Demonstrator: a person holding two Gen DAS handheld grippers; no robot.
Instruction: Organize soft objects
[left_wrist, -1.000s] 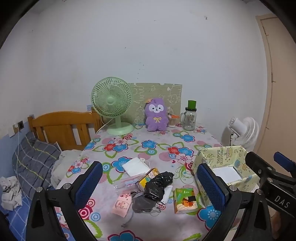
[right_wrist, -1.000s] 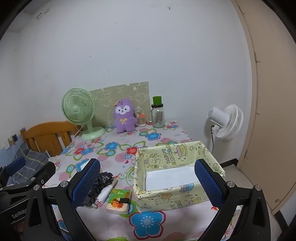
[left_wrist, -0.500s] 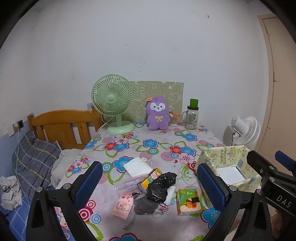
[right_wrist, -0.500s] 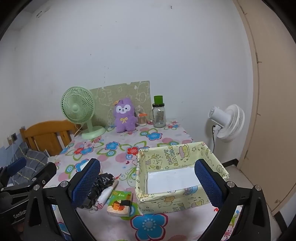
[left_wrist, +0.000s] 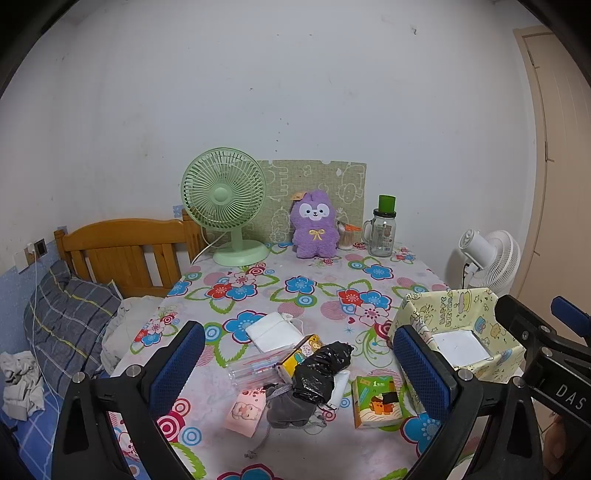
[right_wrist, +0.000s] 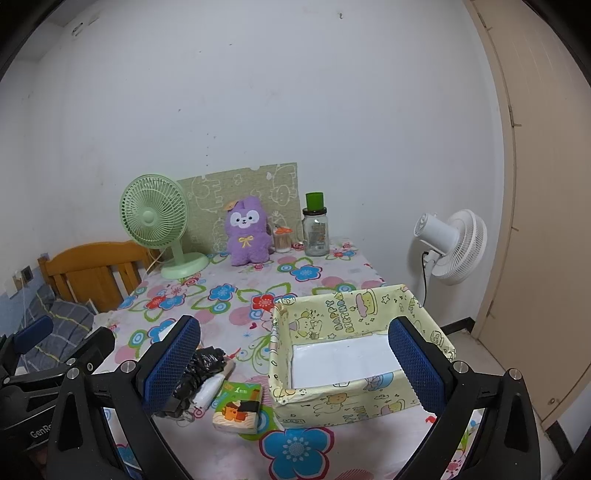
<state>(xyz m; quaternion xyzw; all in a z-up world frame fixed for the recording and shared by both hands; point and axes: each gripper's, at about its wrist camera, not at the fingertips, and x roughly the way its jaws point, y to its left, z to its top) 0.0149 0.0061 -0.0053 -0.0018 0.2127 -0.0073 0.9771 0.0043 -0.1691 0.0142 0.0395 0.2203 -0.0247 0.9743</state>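
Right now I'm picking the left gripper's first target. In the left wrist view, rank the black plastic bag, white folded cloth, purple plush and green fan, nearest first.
From the left gripper:
1. Black plastic bag, between the fingers, in the near pile.
2. White folded cloth, just beyond, slightly left.
3. Purple plush and green fan, both at the far wall; too close to call.

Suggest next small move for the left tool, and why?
Probably lower the left tool onto the black plastic bag: it tops the pile, the jaws are open and empty above it, and the yellow box beside it holds nothing.
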